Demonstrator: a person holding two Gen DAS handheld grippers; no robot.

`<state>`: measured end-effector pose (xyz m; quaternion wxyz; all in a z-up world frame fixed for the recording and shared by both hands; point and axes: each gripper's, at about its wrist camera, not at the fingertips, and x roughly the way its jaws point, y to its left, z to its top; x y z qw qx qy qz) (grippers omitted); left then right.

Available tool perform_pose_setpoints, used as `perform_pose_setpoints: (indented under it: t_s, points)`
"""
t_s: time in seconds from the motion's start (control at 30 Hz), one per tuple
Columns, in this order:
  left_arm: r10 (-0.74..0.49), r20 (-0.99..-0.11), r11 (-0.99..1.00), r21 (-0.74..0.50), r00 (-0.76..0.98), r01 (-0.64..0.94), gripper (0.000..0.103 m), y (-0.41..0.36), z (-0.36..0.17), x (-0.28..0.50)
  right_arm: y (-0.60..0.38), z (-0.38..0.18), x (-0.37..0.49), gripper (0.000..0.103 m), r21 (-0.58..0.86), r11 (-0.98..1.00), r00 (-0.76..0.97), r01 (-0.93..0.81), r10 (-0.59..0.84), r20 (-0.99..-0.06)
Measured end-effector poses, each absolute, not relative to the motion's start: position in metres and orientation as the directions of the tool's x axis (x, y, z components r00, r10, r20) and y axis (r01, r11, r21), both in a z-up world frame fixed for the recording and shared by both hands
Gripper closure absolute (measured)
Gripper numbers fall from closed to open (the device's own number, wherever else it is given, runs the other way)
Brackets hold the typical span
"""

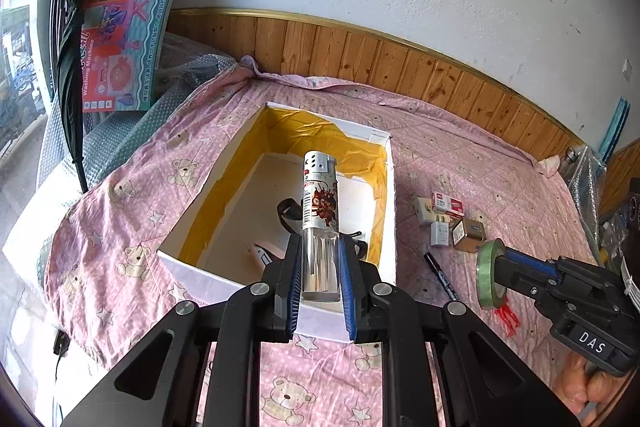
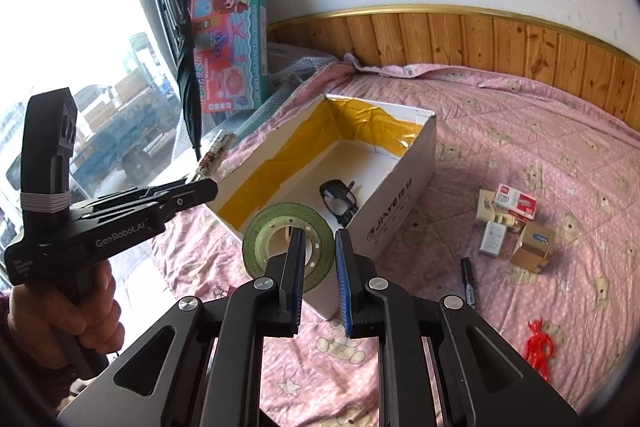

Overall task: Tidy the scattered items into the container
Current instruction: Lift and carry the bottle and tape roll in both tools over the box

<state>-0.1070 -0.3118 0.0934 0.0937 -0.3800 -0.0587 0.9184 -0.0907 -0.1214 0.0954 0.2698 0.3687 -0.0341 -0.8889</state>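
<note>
Left wrist: left gripper clamps the lighter, long axis straight ahead, tip over the box just beyond.
Right wrist: right gripper pinches 1 wall of the tape roll; box ahead-left, near.

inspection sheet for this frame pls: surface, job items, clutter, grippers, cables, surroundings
Surface: pink bear-print quilt, wrinkled.
Job's things: white cardboard box with yellow tape lining, open; black glasses inside. Outside, on the quilt: small boxes, black marker, red plastic figure.
Clutter: toy washing-machine carton and black folded umbrella, beside the bed.
Grippers: left gripper shut on clear lighter with printed label, over the box; right gripper clamping the wall of a green tape roll.
Cables: thin black lead, at the quilt's edge.
Surroundings: wood wainscot, white wall, window.
</note>
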Motion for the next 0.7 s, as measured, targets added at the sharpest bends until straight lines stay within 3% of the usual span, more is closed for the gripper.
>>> perform_pose_setpoints:
  t_s: [0.43, 0.7]
  points:
    - [0.182, -0.723, -0.983, -0.14, -0.666, -0.116, 0.085, -0.308, 0.082, -0.136, -0.142, 0.115, -0.124, 0.088, 0.223, -0.836, -0.592, 0.502, -0.52, -0.616]
    - [0.186, -0.733, -0.981, -0.178, -0.655, -0.079, 0.085, -0.328, 0.081, -0.155, -0.149, 0.122, -0.154, 0.088, 0.225, -0.833, -0.591, 0.505, -0.524, -0.613]
